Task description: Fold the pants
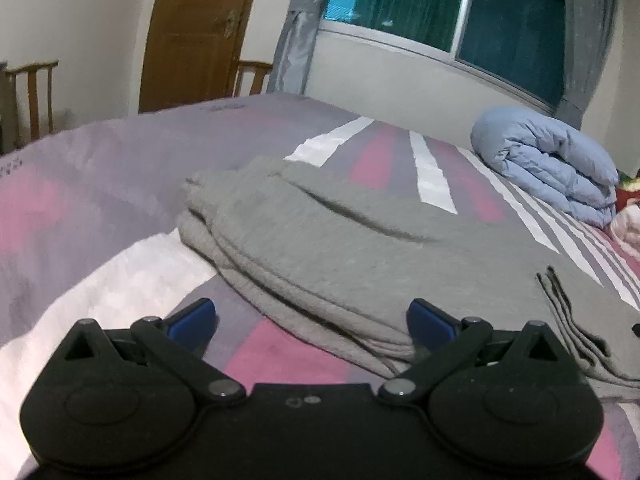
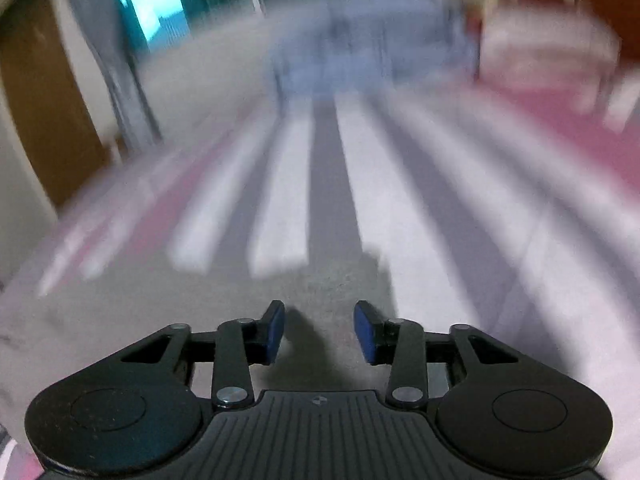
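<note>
Grey pants (image 1: 360, 240) lie folded on the striped bedspread (image 1: 100, 184) | left gripper (image 1: 312, 320) jaws wide apart, empty, at the near edge | right gripper (image 2: 319, 330) jaws parted, empty, over blurred cloth

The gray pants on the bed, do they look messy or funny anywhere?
A little. The gray pants lie folded on the striped bed cover, but the layers don't line up: the edges stagger along the left side and fan apart at the near right corner. Nothing looks torn or spilled. The right wrist view is too blurred to add more.
</note>
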